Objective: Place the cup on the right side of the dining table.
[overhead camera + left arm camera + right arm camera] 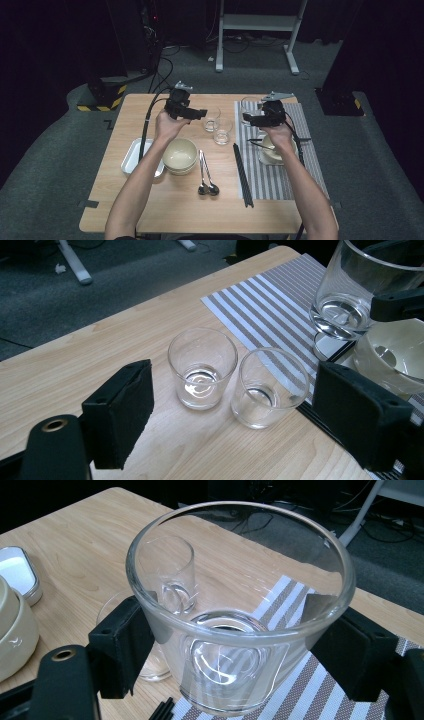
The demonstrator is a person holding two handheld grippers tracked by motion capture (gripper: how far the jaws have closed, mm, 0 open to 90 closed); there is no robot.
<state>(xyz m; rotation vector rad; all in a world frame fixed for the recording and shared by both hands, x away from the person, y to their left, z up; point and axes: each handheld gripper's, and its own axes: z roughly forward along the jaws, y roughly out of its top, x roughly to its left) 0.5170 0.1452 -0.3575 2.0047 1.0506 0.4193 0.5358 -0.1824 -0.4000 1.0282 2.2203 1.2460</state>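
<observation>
My right gripper (225,645) is shut on a wide clear glass (235,630), one jaw on each side of its wall. In the high view this glass (246,107) is upright over the far left corner of the striped placemat (285,165); I cannot tell whether it touches the mat. Two small clear glasses (202,367) (270,387) stand side by side on the wooden table (150,200), just left of the mat. My left gripper (240,415) hovers open before them with nothing between its jaws. From above, the left gripper (202,114) and right gripper (248,119) face each other.
A cream bowl (180,155) and a white tray (131,159) sit on the left. Two spoons (206,176) and black chopsticks (243,176) lie in the middle. A cream cup (270,152) stands on the mat under my right hand.
</observation>
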